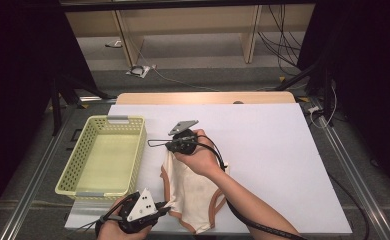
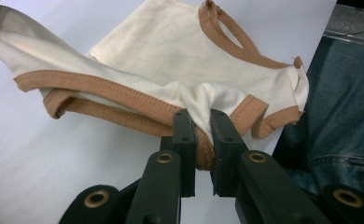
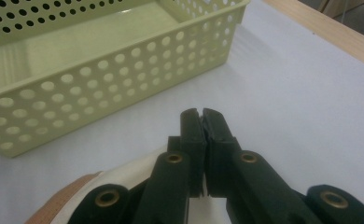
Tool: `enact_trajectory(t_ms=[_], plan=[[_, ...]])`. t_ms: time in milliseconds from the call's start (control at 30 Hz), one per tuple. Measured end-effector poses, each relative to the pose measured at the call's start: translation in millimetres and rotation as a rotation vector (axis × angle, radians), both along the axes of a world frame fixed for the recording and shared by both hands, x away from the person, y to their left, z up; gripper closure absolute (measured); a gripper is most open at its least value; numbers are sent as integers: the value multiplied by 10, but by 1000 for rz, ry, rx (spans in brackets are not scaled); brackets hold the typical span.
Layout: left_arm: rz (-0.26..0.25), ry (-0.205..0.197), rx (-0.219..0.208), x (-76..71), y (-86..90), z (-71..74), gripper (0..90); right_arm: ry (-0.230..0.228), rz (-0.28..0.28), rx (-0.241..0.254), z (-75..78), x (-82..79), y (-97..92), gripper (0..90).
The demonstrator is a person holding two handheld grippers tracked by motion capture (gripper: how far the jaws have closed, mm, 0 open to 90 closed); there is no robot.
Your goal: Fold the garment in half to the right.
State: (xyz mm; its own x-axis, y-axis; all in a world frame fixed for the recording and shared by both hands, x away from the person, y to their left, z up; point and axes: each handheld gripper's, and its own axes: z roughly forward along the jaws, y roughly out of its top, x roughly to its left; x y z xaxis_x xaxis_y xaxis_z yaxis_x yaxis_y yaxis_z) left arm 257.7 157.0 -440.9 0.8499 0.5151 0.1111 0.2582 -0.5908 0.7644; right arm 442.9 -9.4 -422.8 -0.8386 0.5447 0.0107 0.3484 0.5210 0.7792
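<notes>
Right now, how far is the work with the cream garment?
Done: the left claw is shut on the garment at its brown hem. In hand: the right claw, shut, is at the garment's far edge. Left: the garment is on the table; the basket holds nothing.

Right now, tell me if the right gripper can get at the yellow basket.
Probably yes. The right gripper points at the basket across bare white table, nothing between. But its jaws are shut, seemingly pinching the cream garment, which the left gripper clamps too.
</notes>
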Motion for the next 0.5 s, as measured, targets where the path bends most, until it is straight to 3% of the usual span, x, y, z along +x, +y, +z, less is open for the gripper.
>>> enact_trajectory(t_ms=[500], plan=[[-11, -42, -35, -15, -44, -45, 823, -6, -13, 22, 17, -17, -93, 886]])
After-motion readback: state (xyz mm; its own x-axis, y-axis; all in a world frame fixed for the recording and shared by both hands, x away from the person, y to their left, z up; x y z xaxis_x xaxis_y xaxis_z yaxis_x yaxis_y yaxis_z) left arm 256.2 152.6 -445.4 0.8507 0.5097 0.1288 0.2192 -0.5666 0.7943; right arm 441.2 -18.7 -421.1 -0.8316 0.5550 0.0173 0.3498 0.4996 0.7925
